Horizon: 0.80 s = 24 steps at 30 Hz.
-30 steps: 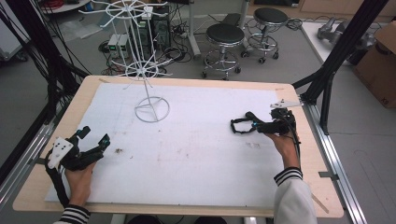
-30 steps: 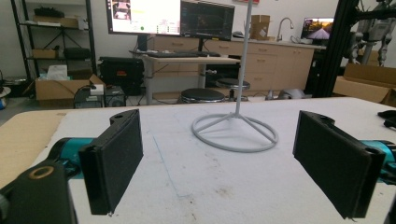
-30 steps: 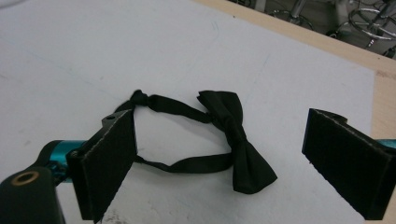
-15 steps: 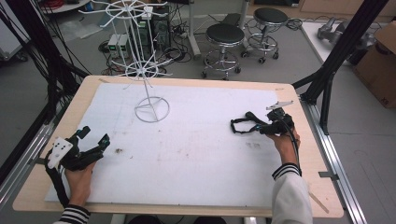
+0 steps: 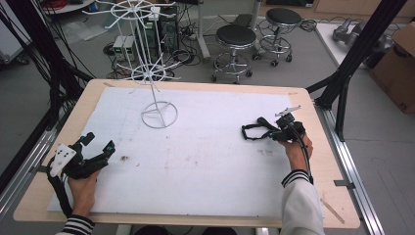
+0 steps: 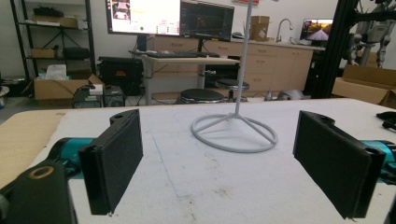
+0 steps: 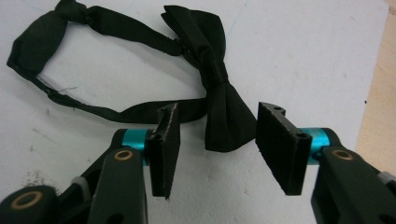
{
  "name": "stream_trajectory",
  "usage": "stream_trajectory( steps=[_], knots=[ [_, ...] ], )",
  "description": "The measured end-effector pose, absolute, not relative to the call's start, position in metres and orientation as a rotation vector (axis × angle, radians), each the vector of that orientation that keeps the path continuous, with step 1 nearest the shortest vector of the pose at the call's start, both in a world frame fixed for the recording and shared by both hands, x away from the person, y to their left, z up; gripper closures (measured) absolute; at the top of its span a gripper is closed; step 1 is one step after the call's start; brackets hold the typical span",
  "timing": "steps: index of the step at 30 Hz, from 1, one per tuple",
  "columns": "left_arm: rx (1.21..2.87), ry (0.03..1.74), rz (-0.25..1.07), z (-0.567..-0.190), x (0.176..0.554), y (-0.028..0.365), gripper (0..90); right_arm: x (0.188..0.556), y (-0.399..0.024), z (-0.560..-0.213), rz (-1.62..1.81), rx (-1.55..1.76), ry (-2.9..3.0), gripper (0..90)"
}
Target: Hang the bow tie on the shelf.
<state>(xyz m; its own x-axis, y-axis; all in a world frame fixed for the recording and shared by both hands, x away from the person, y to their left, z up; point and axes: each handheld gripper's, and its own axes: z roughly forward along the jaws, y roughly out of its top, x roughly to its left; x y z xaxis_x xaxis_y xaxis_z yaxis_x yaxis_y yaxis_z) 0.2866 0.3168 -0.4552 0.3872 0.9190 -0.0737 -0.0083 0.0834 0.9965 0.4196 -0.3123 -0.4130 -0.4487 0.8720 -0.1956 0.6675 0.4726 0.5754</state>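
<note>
Right gripper down at the white mat, jaws just closing in and still apart, pads clear of the cloth on both sides. Between them, one wing of the black bow tie, lying flat on the mat, not yet pinched. Just ahead of the jaws, the knot and the other wing; beyond and off to the left in the right gripper view, the strap curling round in a loop to a small knot at its far end. From the high view, right gripper near the mat's right edge, bow tie stretched out from its tips toward the middle of the table. Left gripper resting low over the mat at the near left corner, jaws spread wide, nothing between them. Well ahead of those jaws, ring foot and upright pole of the white wire rack, seen from above at the far side, well apart from both grippers
</note>
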Motion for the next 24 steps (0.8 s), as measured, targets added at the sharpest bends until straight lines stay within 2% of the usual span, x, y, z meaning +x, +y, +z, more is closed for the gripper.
stream_trajectory(
  steps=[9, 10, 11, 14, 16, 24],
  knots=[
    [1.293, 0.935, 0.868, -0.4552, 0.2867, 0.3168, 16.2, 0.4235, -0.3116, -0.4198, 0.531, 1.323, 2.278, 63.4],
    [1.293, 0.935, 0.868, -0.4552, 0.2867, 0.3169, 16.2, 0.424, -0.3103, -0.4205, 0.513, 1.326, 2.271, 67.5],
    [1.293, 0.935, 0.867, -0.4552, 0.2867, 0.3169, 16.2, 0.424, -0.3103, -0.4205, 0.513, 1.326, 2.271, 67.5],
    [1.293, 0.936, 0.867, -0.4552, 0.2867, 0.317, 16.2, 0.4257, -0.3107, -0.4216, 0.522, 1.348, 2.259, 78.3],
    [1.295, 0.937, 0.869, -0.4552, 0.2867, 0.3173, 16.2, 0.426, -0.3108, -0.422, 0.521, 1.36, 2.258, 81.4],
    [1.295, 0.937, 0.868, -0.4552, 0.2868, 0.3174, 16.2, 0.4258, -0.3123, -0.4217, 0.53, 1.365, 2.254, 84.6]
  ],
)
